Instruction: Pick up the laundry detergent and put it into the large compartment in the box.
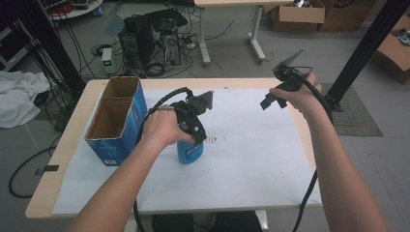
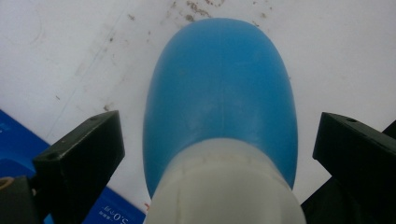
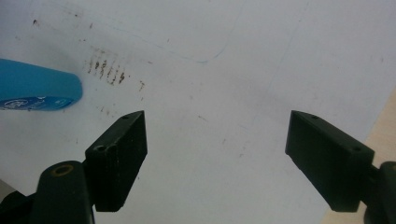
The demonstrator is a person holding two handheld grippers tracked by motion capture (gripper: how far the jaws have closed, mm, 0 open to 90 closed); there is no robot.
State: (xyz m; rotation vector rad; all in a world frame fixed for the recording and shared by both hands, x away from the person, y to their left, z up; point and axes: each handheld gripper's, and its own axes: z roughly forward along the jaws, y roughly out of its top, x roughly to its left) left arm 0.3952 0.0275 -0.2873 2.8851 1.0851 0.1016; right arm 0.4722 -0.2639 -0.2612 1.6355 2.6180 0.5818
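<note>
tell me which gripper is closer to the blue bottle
Left. The left gripper is right over the blue bottle, its open jaws on either side of the white cap without touching. The right gripper hangs well off to the bottle's right, open and empty.

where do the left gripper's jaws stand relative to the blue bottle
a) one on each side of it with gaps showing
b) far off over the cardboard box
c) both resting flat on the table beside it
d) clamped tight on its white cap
a: in the left gripper view the left gripper has a black jaw on each side of the blue bottle, with white table covering visible in the gap on both sides, so nothing is pressing on it.
</note>
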